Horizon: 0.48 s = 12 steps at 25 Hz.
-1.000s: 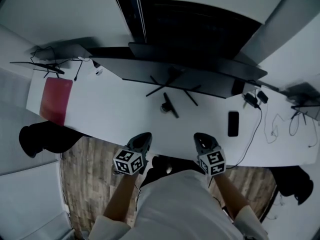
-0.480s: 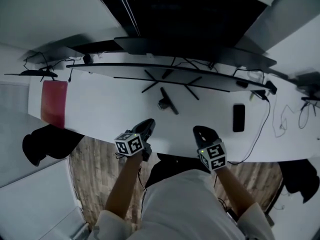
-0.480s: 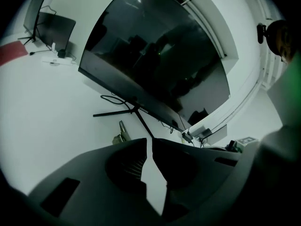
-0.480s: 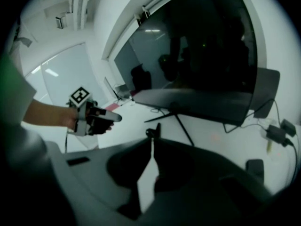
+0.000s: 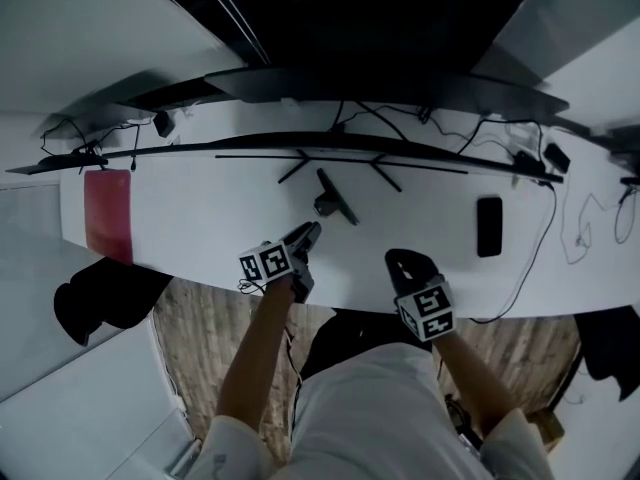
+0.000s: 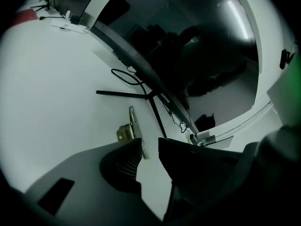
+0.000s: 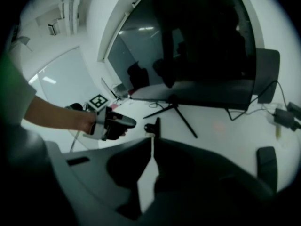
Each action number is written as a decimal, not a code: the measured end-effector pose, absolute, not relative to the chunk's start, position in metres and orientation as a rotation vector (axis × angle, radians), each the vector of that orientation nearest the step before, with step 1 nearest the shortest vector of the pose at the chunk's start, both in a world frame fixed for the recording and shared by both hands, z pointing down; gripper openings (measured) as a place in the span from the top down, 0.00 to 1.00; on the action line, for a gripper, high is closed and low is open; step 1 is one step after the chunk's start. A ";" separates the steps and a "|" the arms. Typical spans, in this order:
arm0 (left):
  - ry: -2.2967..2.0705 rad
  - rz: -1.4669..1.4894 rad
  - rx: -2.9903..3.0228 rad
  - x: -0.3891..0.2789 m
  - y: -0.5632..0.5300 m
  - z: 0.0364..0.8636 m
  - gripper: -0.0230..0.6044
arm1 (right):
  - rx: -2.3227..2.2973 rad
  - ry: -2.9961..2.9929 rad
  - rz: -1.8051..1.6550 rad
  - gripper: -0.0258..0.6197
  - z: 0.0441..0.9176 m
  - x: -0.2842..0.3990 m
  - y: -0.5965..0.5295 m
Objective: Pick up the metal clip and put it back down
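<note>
**Left tool open just short of the clip, right tool closed and empty**

In the head view, the metal clip (image 5: 335,199), a dark slim bar with a small silvery clamp at its side, lies flat on the white desk (image 5: 200,218). It is a little above the middle of the frame, near the splayed black legs of the monitor stand (image 5: 335,168).

The left tool (image 5: 308,234) points at the clip from the lower left, with its tips near the bar's lower end. In the left gripper view its 2 jaws have just been opening. They stand apart with only bare desk between them, and the clip (image 6: 128,130) sits just beyond the tips.

The right tool (image 5: 400,261) hangs over the desk's near edge, lower right of the clip and well apart from it. In the right gripper view its jaws meet at the tips and hold nothing.

A black flat phone (image 5: 489,226) lies at the right, and a red rectangular sheet (image 5: 107,213) at the far left.
</note>
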<state>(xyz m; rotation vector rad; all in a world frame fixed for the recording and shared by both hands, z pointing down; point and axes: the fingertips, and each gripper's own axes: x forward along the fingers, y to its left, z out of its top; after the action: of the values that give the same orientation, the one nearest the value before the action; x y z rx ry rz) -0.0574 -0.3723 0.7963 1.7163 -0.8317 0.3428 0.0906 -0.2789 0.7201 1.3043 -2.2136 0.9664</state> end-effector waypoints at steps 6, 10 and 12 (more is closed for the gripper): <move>-0.801 0.326 1.623 -0.050 -0.384 0.827 0.66 | 1.297 -2.221 0.991 0.90 0.728 0.090 -0.281; -0.810 0.290 1.587 -0.043 -0.395 0.839 0.66 | 1.299 -2.214 1.005 0.90 0.733 0.094 -0.281; -0.815 0.267 1.560 -0.041 -0.399 0.844 0.67 | 1.303 -2.207 1.012 0.90 0.736 0.097 -0.279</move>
<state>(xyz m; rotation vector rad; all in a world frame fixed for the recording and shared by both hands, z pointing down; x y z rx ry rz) -0.0407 -0.3986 0.8445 1.5600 -0.8147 0.2668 0.0968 -0.2793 0.7358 1.3034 -2.2070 1.0124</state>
